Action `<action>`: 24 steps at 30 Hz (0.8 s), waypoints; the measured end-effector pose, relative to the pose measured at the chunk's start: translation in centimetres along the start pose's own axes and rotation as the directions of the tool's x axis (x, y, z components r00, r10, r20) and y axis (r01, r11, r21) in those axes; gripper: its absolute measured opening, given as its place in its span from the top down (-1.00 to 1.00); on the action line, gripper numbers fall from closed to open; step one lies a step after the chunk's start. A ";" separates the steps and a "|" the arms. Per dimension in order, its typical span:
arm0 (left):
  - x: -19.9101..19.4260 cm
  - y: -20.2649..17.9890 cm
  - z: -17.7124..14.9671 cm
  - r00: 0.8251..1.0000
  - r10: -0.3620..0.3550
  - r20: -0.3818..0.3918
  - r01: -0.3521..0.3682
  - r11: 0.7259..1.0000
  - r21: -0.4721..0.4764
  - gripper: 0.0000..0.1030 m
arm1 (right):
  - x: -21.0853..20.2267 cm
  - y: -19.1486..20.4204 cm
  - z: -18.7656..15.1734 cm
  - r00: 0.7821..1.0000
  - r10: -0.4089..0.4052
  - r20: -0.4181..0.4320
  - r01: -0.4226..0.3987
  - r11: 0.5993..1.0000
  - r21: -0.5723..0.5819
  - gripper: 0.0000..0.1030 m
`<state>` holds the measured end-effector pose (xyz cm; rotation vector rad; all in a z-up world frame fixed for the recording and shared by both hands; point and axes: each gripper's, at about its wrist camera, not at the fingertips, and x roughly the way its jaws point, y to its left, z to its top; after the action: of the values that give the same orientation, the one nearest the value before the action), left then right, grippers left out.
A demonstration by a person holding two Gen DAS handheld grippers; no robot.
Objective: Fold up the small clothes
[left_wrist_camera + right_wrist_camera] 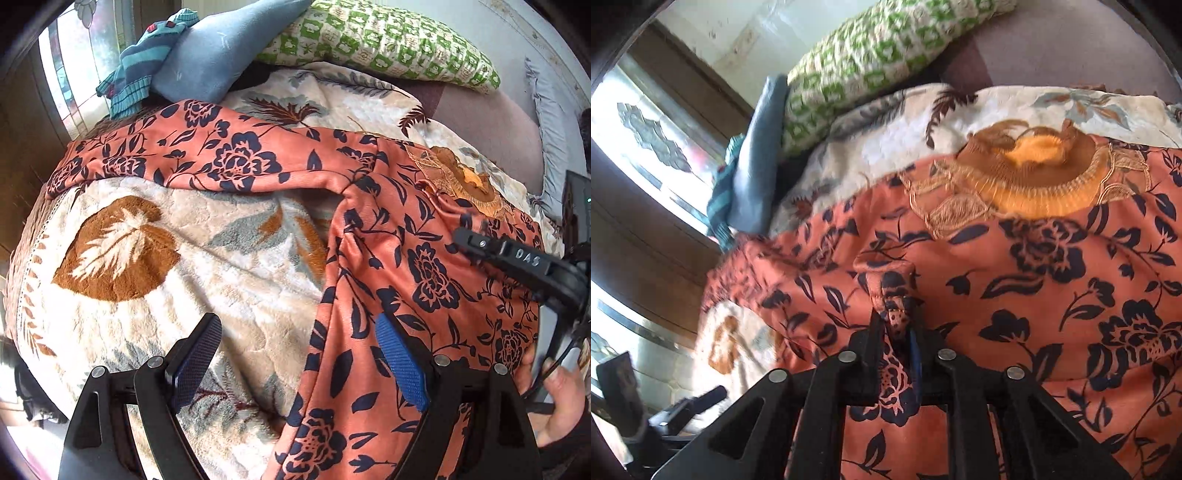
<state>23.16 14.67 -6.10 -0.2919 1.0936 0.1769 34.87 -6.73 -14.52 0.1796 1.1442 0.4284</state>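
An orange top with dark blue flowers [406,251] lies spread on a leaf-patterned blanket [166,240]. One sleeve [192,158] stretches out to the left, and its brown-yellow collar [461,181] sits at the far right. My left gripper [299,354] is open above the top's left edge, with one pad over the blanket and one over the cloth. My right gripper [897,325] is shut on a bunched fold of the top [890,288], below the collar [1034,173]. It also shows in the left wrist view [465,236] from the right.
A green-and-white pillow [388,40], a blue cushion [221,55] and a striped blue knit garment [144,74] lie at the back of the bed. A window [646,147] is on the left. The left gripper's body [683,406] shows at the lower left of the right wrist view.
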 end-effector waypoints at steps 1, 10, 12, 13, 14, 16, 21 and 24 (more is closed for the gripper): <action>-0.1 0.3 0.2 1.000 -0.006 0.002 0.006 1.000 -0.005 -0.65 | -0.1 0.2 -0.3 1.000 -0.010 -0.012 0.010 1.000 -0.009 0.55; 1.9 -4.7 3.1 0.981 -0.190 -0.033 0.188 0.981 -0.051 -0.67 | -12.7 -14.7 -1.5 0.977 0.040 0.211 -0.113 0.930 0.349 -0.08; 3.8 -6.7 3.3 0.966 -0.242 -0.090 0.235 0.969 -0.080 -0.67 | -14.2 -20.2 -3.3 0.972 -0.016 0.236 -0.103 0.869 0.485 -0.08; 4.8 -7.6 3.3 0.958 -0.262 -0.116 0.252 0.963 -0.097 -0.67 | -14.6 -22.6 -4.3 0.969 -0.022 0.247 -0.121 0.828 0.547 -0.08; 5.9 -8.4 3.3 0.954 -0.267 -0.140 0.253 0.961 -0.111 -0.65 | -14.7 -24.8 -5.2 0.965 -0.015 0.260 -0.149 0.787 0.598 -0.08; 7.8 -9.6 3.6 0.949 -0.264 -0.172 0.243 0.961 -0.135 -0.65 | -14.5 -28.0 -6.3 0.958 0.007 0.287 -0.202 0.730 0.654 -0.08; 10.8 -11.5 5.9 0.949 -0.275 -0.157 0.241 0.949 -0.205 -0.44 | -11.9 -32.3 -4.7 0.922 0.121 0.369 -0.354 0.650 0.672 -0.08; 12.2 -12.5 7.9 0.945 -0.263 -0.196 0.220 0.952 -0.214 0.70 | -11.0 -33.9 -2.7 0.914 0.143 0.378 -0.384 0.605 0.698 0.62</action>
<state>38.94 5.29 -11.76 -0.6265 1.2537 0.0271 36.71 -42.21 -18.34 1.1535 0.9436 0.1374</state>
